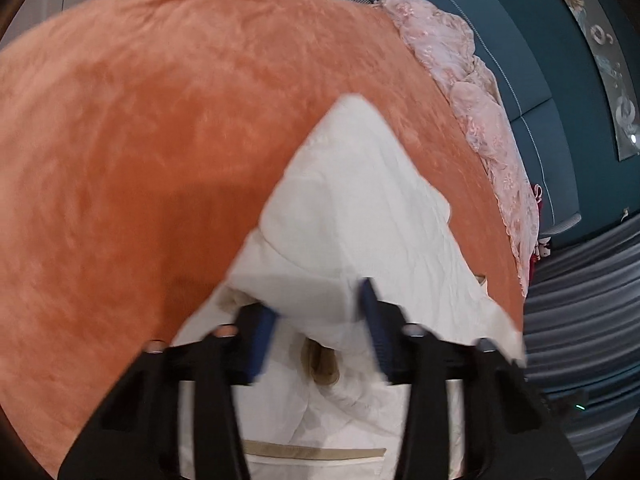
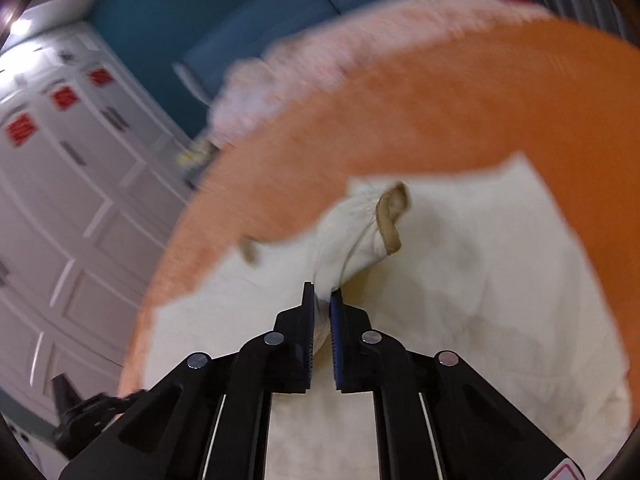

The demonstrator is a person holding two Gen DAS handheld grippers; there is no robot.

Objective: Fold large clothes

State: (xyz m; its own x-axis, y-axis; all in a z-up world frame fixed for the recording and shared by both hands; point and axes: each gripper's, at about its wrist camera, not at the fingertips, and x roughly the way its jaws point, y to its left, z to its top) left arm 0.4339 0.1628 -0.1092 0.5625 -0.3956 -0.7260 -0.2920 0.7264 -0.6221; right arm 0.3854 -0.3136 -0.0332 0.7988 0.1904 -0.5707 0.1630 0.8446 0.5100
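White cloth is what both of your tools are working: a large pale garment (image 1: 360, 208) lies spread on the orange blanket (image 1: 160, 140) that covers the bed, and you have come at it from the near edge. Your right gripper (image 2: 322, 300) has its jaws drawn together on a gathered sleeve (image 2: 360, 236), whose tan cuff (image 2: 390, 216) stands up just past the tips; that pinch makes sense if you mean to carry the sleeve across the body for a fold. Your left gripper (image 1: 320, 300) is set lower on the garment with a raised ridge of white fabric between its blue pads (image 1: 266, 328); the jaws stand partly apart, and because that view is smeared you cannot tell whether the pads already press the cloth, though it looks as if they only bracket it. Holding two separate points would let you lift the piece evenly instead of dragging one corner. The left wrist view alone shows the garment's far end tapering to a point, a tan band (image 1: 312, 452) near the bottom, the pink lace cover (image 1: 472, 92) along the bed's far side and the blue headboard (image 1: 520, 40). The right wrist view alone gives the cuff, the white panelled wardrobe (image 2: 72, 200) with red stickers, and the clamped sleeve itself.
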